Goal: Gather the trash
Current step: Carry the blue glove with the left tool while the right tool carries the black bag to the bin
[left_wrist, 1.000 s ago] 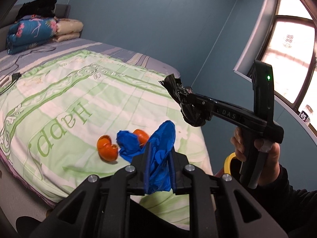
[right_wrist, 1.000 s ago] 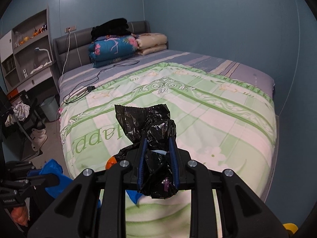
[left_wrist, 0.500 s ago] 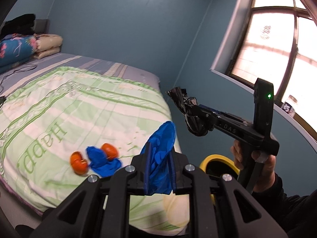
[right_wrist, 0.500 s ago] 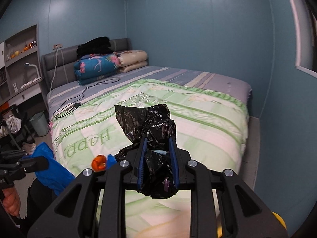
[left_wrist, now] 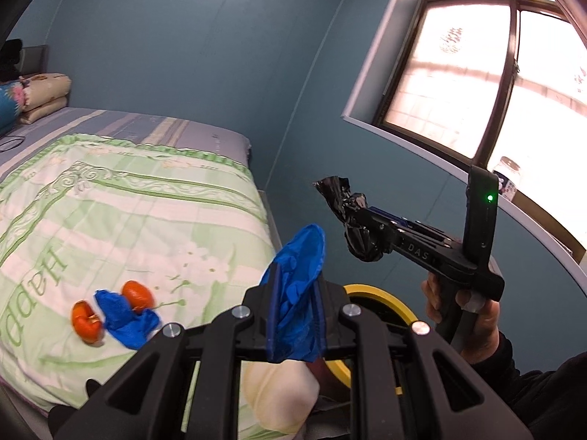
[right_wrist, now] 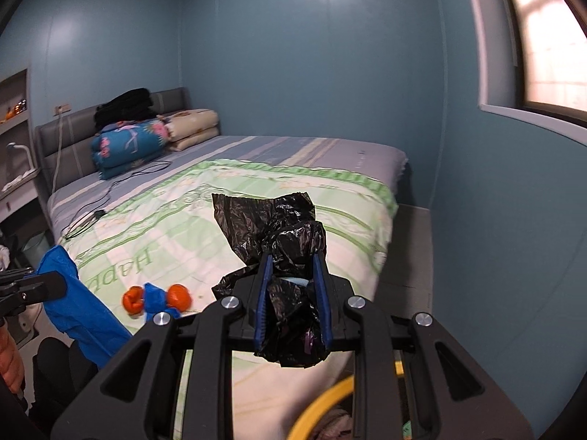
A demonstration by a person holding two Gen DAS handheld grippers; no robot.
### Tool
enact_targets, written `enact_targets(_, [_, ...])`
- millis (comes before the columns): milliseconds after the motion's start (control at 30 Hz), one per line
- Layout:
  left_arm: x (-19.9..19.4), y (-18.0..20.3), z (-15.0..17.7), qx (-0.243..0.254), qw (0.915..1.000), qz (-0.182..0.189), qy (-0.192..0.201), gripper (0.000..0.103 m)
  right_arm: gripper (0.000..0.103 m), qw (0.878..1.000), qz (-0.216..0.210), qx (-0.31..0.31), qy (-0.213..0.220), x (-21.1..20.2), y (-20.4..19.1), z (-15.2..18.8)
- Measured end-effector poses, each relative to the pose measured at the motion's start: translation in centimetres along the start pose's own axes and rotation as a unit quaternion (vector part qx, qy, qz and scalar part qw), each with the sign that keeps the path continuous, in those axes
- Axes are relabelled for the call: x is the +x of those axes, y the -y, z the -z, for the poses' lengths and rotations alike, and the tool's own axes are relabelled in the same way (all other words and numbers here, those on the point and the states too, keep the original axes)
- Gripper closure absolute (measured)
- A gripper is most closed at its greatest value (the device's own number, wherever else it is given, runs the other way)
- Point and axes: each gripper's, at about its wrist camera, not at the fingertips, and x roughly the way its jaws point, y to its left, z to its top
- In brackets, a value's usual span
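My left gripper [left_wrist: 296,295] is shut on a crumpled blue glove [left_wrist: 299,286], held in the air past the foot of the bed. To its right my right gripper [left_wrist: 357,233] is shut on a crumpled black plastic bag [left_wrist: 348,216], also in the air. In the right wrist view the black bag [right_wrist: 282,245] bulges between the blue pads of the right gripper [right_wrist: 292,293], and the blue glove [right_wrist: 73,304] hangs at the far left. Below both grippers sits a yellow-rimmed bin [left_wrist: 381,300]. On the green quilt lie a second blue glove [left_wrist: 124,317] and two orange peel pieces [left_wrist: 86,321].
The bed [right_wrist: 227,198] with a green patterned quilt fills the left and middle. Folded bedding [right_wrist: 128,145] and a black cable [right_wrist: 121,183] lie near the headboard. A blue wall and a window sill [left_wrist: 458,176] stand to the right. A person's hand [left_wrist: 473,326] holds the right gripper.
Both grippers have swung to the right, away from the bed, each with its load. The yellow-rimmed bin has come into view below them and the window fills more of the left wrist view.
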Motion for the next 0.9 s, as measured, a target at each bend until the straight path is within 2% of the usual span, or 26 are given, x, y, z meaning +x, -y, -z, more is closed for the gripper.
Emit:
enact_targets(300, [4.0,4.2,-0.4,0.037,0.9978,0.045,-0.032,0.088,0.082,0.998,0.058,0.022,0.014,-4.0,3.9,1.4])
enact_targets(600, [7.6,7.8,0.1,0.063,0.9932,0.074,-0.063,0.088,0.081,0.994,0.107,0.036,0.006,-5.6,6.6,3.3])
enact_targets(900, [11.0,9.8,1.1,0.077,0.9888,0.088,-0.092,0.088,0.081,0.991,0.118,0.054,-0.028,-4.7,7.9,5.0])
